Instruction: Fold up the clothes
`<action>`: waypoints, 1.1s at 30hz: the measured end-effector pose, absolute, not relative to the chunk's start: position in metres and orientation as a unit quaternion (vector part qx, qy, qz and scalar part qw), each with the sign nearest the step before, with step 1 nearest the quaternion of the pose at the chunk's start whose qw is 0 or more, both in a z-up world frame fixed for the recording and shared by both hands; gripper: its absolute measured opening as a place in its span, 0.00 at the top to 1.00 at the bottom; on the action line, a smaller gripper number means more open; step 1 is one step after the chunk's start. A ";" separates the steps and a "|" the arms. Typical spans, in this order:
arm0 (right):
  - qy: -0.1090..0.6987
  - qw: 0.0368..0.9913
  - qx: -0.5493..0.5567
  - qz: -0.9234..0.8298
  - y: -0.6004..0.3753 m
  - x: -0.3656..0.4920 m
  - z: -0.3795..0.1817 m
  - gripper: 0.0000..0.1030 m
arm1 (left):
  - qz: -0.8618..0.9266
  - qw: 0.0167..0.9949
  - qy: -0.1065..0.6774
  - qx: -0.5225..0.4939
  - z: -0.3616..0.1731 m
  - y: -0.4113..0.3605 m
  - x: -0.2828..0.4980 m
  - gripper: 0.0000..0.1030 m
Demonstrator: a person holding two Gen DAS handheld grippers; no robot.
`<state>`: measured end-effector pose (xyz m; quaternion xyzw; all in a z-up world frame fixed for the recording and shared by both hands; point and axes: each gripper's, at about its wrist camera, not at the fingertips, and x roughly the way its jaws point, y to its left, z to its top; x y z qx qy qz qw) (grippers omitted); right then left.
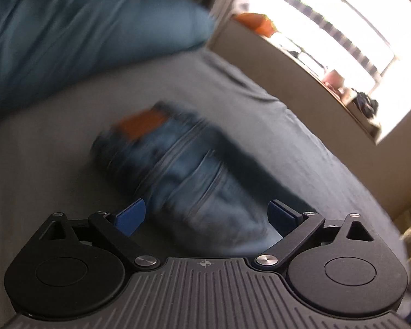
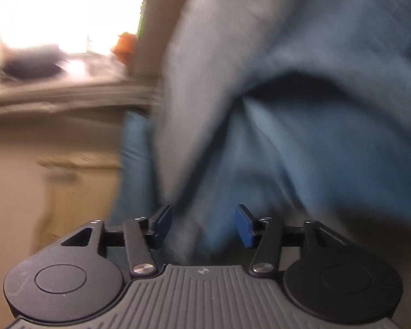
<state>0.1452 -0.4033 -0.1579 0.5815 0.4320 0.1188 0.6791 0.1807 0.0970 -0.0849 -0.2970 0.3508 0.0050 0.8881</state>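
Folded jeans (image 1: 178, 170) are seen in the left wrist view, lying on the grey bed sheet (image 1: 54, 164) near the centre of the frame, blurred. An orange-brown patch (image 1: 142, 123) is shown at their far end, toward 11 o'clock. The left tongs (image 1: 207, 216) are spread wide, 1 blue pad (image 1: 131, 216) at 8 o'clock and the other at 4 o'clock. The near end of the jeans lies between the pads, but neither pad is pressed on the cloth, so nothing is gripped. A blue pillow (image 1: 82, 35) is seen at 10 o'clock, resting on the bed. A bright window (image 1: 342, 35) and a ledge (image 1: 287, 63) with small objects are placed at 1 o'clock.

In the right wrist view, a large blue cloth (image 2: 301, 109) fills the frame from 12 to 4 o'clock, heavily blurred. The right tongs (image 2: 204, 226) are held about half open. A fold of the cloth hangs down between the 2 blue pads (image 2: 243, 227); a gap is visible on each side, and no grip is shown. At 10 o'clock a bright window (image 2: 68, 8) is seen, with a pale cabinet (image 2: 68, 178) at 8 o'clock.
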 end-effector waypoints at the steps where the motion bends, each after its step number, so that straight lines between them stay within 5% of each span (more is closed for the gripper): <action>1: 0.446 0.671 0.582 0.109 -0.396 0.138 -0.165 0.45 | 0.016 0.881 0.349 -0.320 -0.093 0.101 0.177 0.06; 8: 0.436 0.680 0.589 0.029 -0.377 0.148 -0.199 0.46 | 0.057 0.853 0.325 -0.405 -0.133 0.112 0.193 0.07; 10: 0.418 0.686 0.595 0.018 -0.376 0.161 -0.201 0.46 | 0.055 0.857 0.312 -0.407 -0.136 0.112 0.201 0.16; 11: 0.409 0.689 0.599 0.014 -0.375 0.167 -0.203 0.46 | 0.055 0.854 0.311 -0.414 -0.139 0.113 0.204 0.30; 15: 0.387 0.689 0.613 0.016 -0.374 0.182 -0.212 0.58 | 0.068 0.849 0.301 -0.430 -0.144 0.113 0.212 0.38; 19: 0.371 0.693 0.618 0.010 -0.373 0.186 -0.225 0.89 | 0.093 0.849 0.298 -0.426 -0.145 0.111 0.216 0.58; 23: 0.358 0.723 0.591 0.017 -0.371 0.180 -0.216 0.92 | 0.102 0.842 0.303 -0.435 -0.136 0.113 0.214 0.73; 33: 0.348 0.741 0.569 0.074 -0.384 0.128 -0.163 0.93 | 0.080 0.852 0.303 -0.420 -0.102 0.127 0.153 0.78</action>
